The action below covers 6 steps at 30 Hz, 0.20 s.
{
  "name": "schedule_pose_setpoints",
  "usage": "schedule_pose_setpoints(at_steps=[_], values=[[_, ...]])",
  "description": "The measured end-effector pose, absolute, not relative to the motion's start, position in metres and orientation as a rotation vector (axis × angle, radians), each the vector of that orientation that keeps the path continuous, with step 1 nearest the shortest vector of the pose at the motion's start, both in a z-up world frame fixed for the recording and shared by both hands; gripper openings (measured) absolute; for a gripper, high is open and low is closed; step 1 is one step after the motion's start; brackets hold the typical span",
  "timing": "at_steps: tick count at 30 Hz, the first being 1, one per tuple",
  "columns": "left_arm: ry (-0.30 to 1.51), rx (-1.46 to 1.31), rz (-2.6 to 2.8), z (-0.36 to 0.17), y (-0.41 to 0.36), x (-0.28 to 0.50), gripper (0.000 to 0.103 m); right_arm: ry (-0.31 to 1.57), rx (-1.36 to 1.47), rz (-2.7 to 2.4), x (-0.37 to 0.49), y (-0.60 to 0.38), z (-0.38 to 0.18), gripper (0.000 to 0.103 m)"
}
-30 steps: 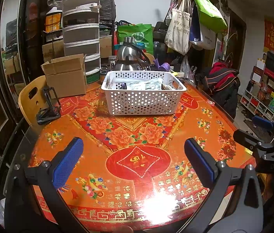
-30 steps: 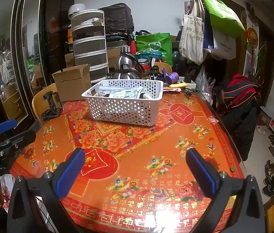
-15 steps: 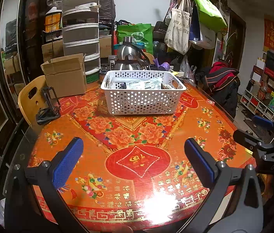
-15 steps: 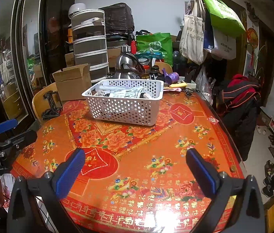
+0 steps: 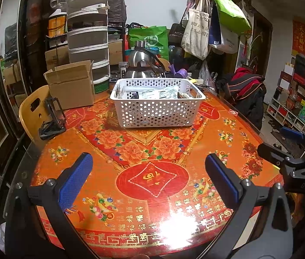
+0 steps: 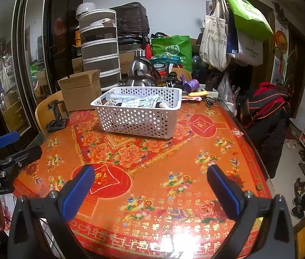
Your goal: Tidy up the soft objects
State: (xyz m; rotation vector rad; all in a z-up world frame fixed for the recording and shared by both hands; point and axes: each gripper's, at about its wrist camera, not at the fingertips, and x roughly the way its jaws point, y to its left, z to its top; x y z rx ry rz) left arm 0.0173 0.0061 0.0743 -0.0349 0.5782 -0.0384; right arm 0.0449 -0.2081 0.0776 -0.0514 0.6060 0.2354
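A white perforated basket (image 5: 156, 110) stands on the far half of the round red table (image 5: 152, 172). It also shows in the right wrist view (image 6: 139, 116). Soft plastic packets (image 5: 158, 93) lie inside it. My left gripper (image 5: 148, 177) is open and empty, low over the near table edge. My right gripper (image 6: 150, 185) is open and empty, over the near right part of the table. Each gripper shows at the edge of the other's view: the right one (image 5: 292, 149), the left one (image 6: 7, 151).
A cardboard box (image 5: 72, 86) and a black phone stand (image 5: 53, 118) sit at the left of the table. A steel kettle (image 5: 141, 64), stacked containers (image 5: 87, 43) and bags crowd the back. A wooden chair (image 5: 33, 112) stands left, a coat-covered chair (image 5: 247, 95) right.
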Motion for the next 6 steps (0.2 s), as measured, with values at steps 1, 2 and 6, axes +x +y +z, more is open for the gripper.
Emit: schedule_pose_setpoints(at_steps=[1, 2, 6], values=[[0.580, -0.035, -0.039, 0.0737, 0.0058, 0.0174, 0.103, 0.606, -0.052, 0.236, 0.0456, -0.2077, 0.0775, 0.103], [0.580, -0.034, -0.041, 0.0750, 0.0066, 0.0178, 0.103, 0.607, -0.052, 0.236, 0.0451, -0.2083, 0.0769, 0.103], [0.579, -0.032, -0.048, 0.0747, 0.0052, 0.0161, 0.103, 0.608, -0.055, 0.237, 0.0441, -0.2093, 0.0750, 0.103]])
